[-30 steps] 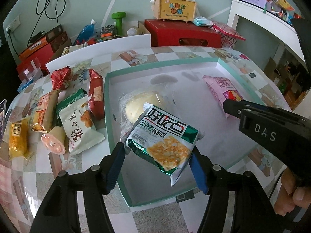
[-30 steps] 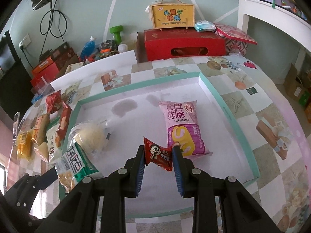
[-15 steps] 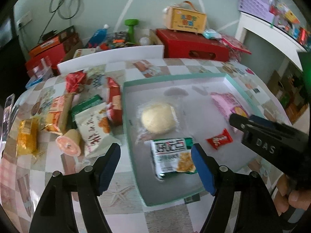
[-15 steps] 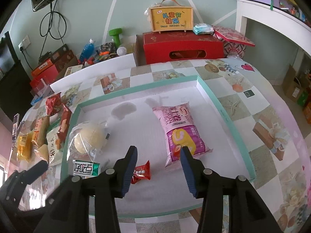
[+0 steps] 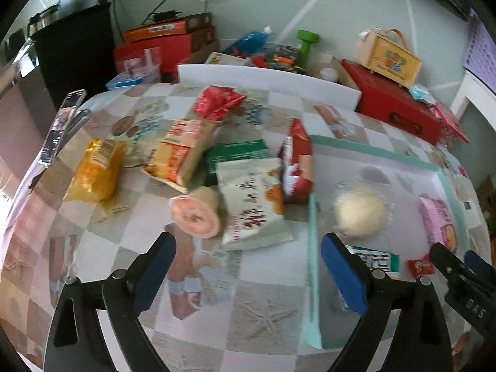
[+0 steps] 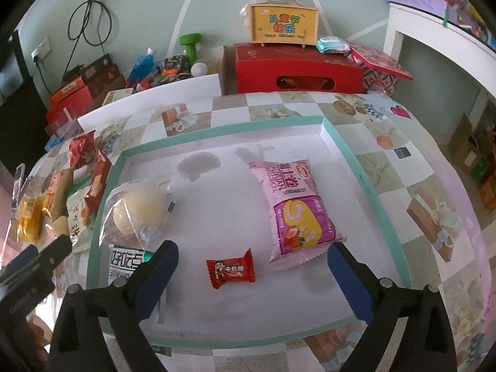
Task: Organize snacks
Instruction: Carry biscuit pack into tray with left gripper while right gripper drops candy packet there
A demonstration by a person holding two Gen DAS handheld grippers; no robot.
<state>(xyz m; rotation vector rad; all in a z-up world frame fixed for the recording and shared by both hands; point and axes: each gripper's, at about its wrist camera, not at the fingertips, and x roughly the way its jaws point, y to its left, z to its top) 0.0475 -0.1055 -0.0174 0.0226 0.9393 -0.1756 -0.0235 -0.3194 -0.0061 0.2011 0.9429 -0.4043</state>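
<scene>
Snacks wait left of the tray (image 5: 312, 248); candy (image 6: 231, 268) lies inside it. My left gripper (image 5: 248, 266) and right gripper (image 6: 252, 276), jaws just opened, hold nothing. I'd centre the left over the white pouch (image 5: 252, 204) before closing.

Soft daylight fills both fisheye views, whose edges bow and darken into black corners, and the left wrist view is smeared with motion blur (worst around the shallow white green-rimmed tray (image 5: 313, 217)), while the right wrist view stays sharp.
</scene>
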